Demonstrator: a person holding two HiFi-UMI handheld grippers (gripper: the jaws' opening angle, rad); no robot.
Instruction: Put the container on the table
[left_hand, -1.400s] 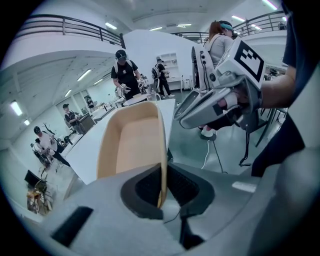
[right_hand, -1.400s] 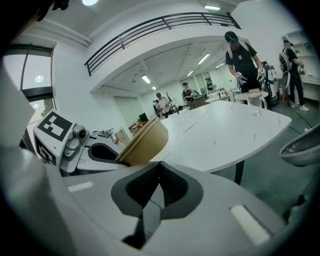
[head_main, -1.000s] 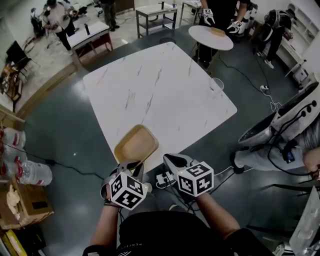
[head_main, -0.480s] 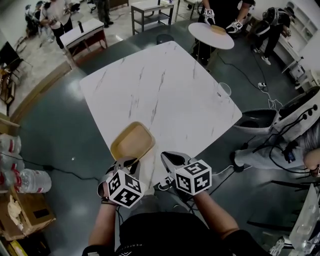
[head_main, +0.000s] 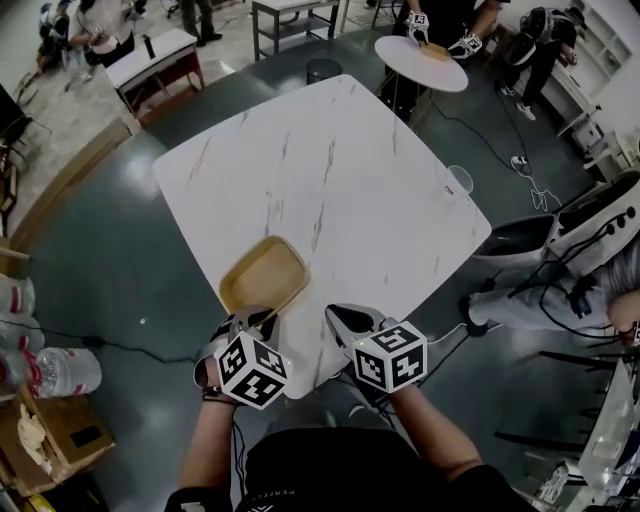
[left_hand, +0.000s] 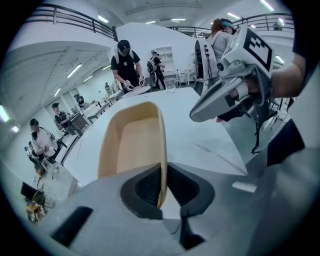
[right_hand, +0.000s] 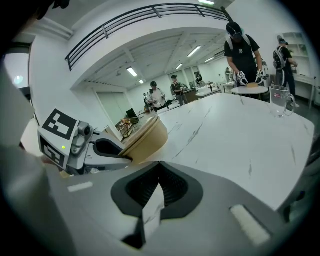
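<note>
My left gripper (left_hand: 161, 194) is clamped on the near rim of the tan container (left_hand: 131, 145). The left gripper view shows that thin wall standing edge-on between the two dark pads, with the hollow of the tray stretching away ahead of the jaws. The head view alone shows where that sits: the container lies just ahead of the gripper, over the near edge of the white marble table (head_main: 340, 170). From the right gripper view the container appears side-on and tilted, but I cannot tell whether its base touches the marble. My right gripper (head_main: 338, 318) hangs just beside the left, jaws pressed together on nothing. Only its view shows a glass mug (right_hand: 280, 101) far ahead.
</note>
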